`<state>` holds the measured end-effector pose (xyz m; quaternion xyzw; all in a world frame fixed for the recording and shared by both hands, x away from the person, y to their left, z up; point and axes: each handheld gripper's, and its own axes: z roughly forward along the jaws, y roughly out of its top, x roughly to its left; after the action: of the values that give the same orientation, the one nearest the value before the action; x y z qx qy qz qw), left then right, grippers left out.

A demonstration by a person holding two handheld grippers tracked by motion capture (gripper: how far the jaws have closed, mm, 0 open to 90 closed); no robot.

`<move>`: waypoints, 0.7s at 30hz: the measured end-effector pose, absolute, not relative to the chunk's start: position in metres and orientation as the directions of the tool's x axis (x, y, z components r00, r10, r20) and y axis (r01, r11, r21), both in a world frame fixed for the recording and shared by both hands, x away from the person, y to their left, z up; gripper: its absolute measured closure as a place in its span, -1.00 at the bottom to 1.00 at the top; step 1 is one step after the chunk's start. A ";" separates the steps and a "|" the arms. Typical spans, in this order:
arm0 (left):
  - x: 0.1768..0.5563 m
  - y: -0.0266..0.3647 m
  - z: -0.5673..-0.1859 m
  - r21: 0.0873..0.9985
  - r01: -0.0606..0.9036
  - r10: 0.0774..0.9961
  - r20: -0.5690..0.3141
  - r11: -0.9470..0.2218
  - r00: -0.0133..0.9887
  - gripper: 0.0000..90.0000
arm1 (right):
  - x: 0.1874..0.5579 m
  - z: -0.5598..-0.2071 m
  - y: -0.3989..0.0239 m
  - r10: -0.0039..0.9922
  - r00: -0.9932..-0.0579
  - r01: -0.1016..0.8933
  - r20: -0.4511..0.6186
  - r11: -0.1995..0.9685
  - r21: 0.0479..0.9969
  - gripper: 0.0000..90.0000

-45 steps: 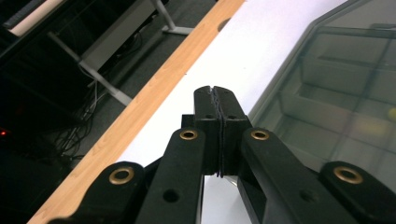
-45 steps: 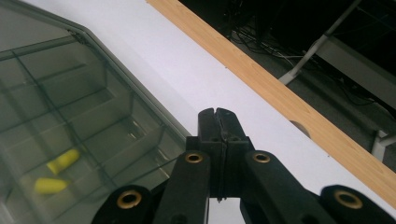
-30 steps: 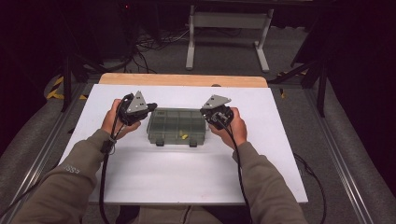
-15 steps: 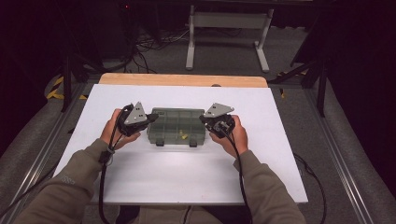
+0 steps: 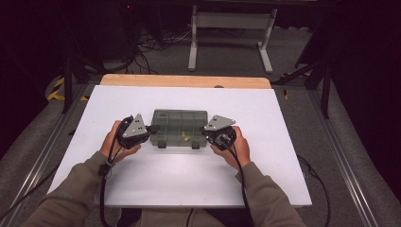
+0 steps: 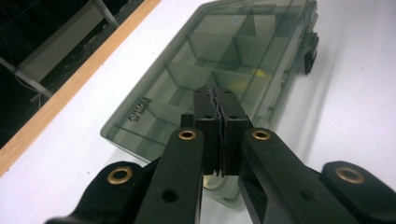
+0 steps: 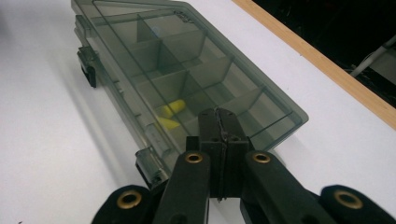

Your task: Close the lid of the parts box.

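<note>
Smoky plastic organizer box (image 5: pixel 179 127) at frame centre on white table (image 5: pixel 265 165), lid closed. Left gripper (image 5: pixel 152 128) and right gripper (image 5: pixel 204 132) flank its ends, jaws pinched together, empty. Risk: uneven push skews box, tips slip off slick lid.

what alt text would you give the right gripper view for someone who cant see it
The right gripper, its two black jaws shut together, points over the near end of a closed smoky see-through compartment box on a white table. Yellow pieces lie inside.
</note>
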<state>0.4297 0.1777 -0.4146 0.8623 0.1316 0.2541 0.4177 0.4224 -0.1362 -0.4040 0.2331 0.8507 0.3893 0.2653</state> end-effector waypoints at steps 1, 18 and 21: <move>0.428 0.178 -0.416 0.790 0.017 0.440 0.324 -0.613 0.838 0.98 | 0.421 -0.405 -0.136 0.601 -0.753 0.191 -0.266 0.588 0.786 1.00; 0.421 0.181 -0.433 0.789 0.043 0.448 0.301 -0.612 0.842 0.98 | 0.414 -0.422 -0.135 0.605 -0.748 0.195 -0.273 0.593 0.781 1.00; 0.421 0.180 -0.436 0.792 0.050 0.450 0.292 -0.608 0.844 0.98 | 0.412 -0.425 -0.135 0.609 -0.745 0.197 -0.271 0.590 0.783 1.00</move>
<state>0.4214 0.1803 -0.4362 0.8644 0.1446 0.2389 0.4181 0.4125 -0.1347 -0.4251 0.2371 0.8506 0.3860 0.2669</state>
